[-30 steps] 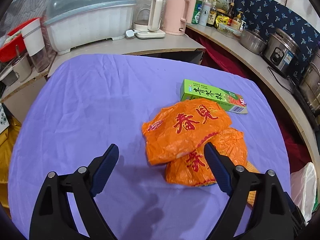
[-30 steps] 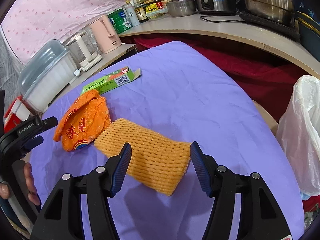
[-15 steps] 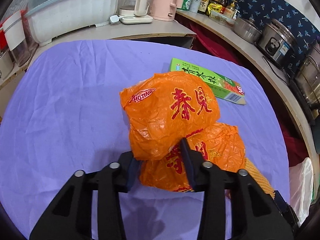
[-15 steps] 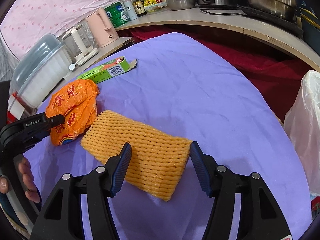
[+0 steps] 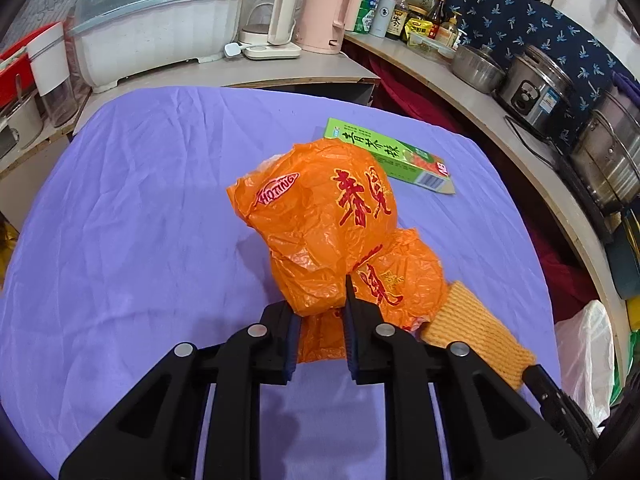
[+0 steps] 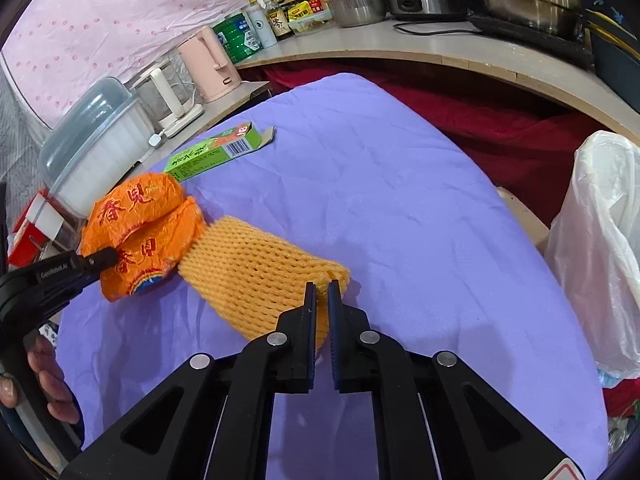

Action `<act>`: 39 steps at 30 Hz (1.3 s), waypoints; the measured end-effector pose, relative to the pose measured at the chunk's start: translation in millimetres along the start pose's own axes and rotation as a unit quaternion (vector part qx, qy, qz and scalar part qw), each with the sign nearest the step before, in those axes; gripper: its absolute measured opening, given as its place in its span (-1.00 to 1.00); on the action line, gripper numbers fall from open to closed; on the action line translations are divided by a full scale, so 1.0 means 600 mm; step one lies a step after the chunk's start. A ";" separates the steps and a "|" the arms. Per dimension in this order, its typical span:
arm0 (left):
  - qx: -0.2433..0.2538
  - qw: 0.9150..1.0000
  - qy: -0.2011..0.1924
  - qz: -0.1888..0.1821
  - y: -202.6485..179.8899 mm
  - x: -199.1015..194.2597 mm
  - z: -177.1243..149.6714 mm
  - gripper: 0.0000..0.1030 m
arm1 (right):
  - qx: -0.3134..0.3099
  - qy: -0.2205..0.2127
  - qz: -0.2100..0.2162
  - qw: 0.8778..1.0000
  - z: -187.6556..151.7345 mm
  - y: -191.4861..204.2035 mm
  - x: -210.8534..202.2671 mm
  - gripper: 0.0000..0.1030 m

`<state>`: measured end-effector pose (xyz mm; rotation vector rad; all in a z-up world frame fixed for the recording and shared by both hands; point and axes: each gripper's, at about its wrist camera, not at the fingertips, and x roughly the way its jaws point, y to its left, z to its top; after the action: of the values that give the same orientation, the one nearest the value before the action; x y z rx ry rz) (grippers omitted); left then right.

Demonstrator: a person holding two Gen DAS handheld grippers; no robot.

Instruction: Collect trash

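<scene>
The left gripper [image 5: 320, 320] was closing, its jaws pinching the near edge of the orange wrappers [image 5: 320, 216] on the purple tablecloth [image 5: 132, 220]. The right gripper [image 6: 322, 312] stood clamped on the near corner of the yellow foam net [image 6: 256, 268], whose long axis ran leftward toward the wrappers. The white trash bag [image 6: 600, 248] lay to the right, apparently nearest the right gripper.
</scene>
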<state>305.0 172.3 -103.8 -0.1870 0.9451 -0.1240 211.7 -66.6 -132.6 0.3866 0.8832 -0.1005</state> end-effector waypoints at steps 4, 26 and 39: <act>0.002 1.000 0.004 -0.002 -0.008 -0.025 -0.034 -0.67 | -0.001 -0.005 0.007 1.000 -0.006 -0.002 -0.024 -0.87; 0.005 1.000 -0.003 -0.004 0.000 -0.142 -0.142 0.00 | -0.008 -0.035 0.034 0.999 -0.038 0.002 -0.139 -0.12; -0.037 0.998 -0.020 0.038 0.078 -0.131 -0.087 0.26 | -0.063 0.044 0.095 0.993 -0.085 0.139 -0.036 -0.12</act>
<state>218.1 227.5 -81.3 -0.2205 0.9164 -0.0154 181.0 28.2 -121.2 0.3578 0.9311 0.1483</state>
